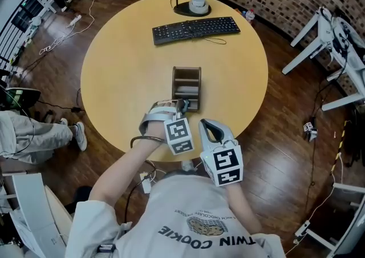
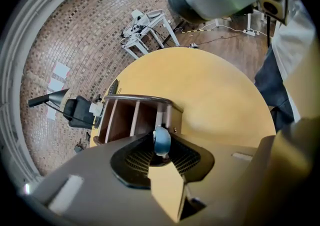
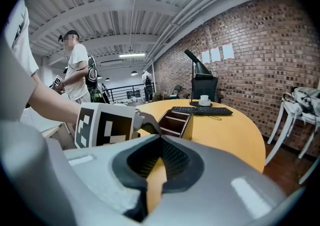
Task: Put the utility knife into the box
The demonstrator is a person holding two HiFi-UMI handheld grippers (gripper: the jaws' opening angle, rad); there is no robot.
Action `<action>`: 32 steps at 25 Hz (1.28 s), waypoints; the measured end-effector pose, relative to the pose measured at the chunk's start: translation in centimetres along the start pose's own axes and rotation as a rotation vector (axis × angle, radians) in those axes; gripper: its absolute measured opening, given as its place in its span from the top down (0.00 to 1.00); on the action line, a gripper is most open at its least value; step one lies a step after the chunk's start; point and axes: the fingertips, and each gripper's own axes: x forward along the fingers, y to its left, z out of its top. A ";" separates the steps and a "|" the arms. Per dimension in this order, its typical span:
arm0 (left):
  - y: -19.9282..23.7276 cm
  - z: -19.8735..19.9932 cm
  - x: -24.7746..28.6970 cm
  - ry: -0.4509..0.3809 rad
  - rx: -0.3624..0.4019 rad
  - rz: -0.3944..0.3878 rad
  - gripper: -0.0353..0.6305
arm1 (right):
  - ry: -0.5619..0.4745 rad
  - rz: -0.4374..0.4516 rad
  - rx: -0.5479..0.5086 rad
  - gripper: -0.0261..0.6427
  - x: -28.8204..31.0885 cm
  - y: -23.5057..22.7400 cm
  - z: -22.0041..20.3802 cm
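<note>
At table's far edge: a black keyboard point(image 1: 195, 29), its cord looping toward centre, and behind it a dark round base carrying a white cup point(image 1: 198, 4). On the floor round the yellow table point(image 1: 125, 74): a seated person's leg and shoe point(image 1: 40, 131) to the left, white folding frames point(image 1: 333, 34) to the right, loose cables at far left.

Wooden box point(image 1: 186, 87) sits just on the near side of centre, divided into slots, with bare tabletop between it and the keyboard.

Left gripper point(image 1: 181, 105) hangs over the box's near end; its marker cube hides that end from the head view. Jaws slightly apart, with the utility knife point(image 2: 161, 141) between the tips. Whether the pads press on it is unclear.

Knife stands in the box's nearest slot, long axis near upright. Its blue-grey end points up at the jaws; its lower part is hidden in the box.

Right gripper point(image 1: 210, 127) is over the near edge, just beside the left, jaws together on nothing.
</note>
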 end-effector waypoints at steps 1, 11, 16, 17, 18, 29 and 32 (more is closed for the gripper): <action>-0.1 0.1 -0.1 -0.003 -0.002 -0.001 0.79 | -0.003 -0.001 -0.001 0.96 -0.1 0.0 0.1; 0.4 1.0 -1.0 -0.031 -0.044 0.049 0.74 | -0.009 0.024 0.006 0.96 -1.2 -0.5 -0.3; 0.5 1.4 -2.4 -0.037 -0.095 0.096 0.73 | -0.007 0.065 -0.006 0.96 -2.0 0.0 -1.0; 0.4 1.4 -2.7 -0.034 -0.103 0.099 0.73 | -0.009 0.072 -0.009 0.96 -2.3 0.1 -1.0; 0.2 1.4 -3.1 -0.031 -0.110 0.103 0.73 | -0.011 0.079 -0.012 0.96 -2.6 0.3 -1.0; -2.5 4.0 -7.9 -0.044 -0.249 0.160 0.73 | -0.026 0.162 -0.039 0.96 -6.6 1.3 -2.0; -3.6 5.0 -9.3 -0.048 -0.282 0.168 0.73 | -0.027 0.175 -0.042 0.96 -8.0 1.4 -2.6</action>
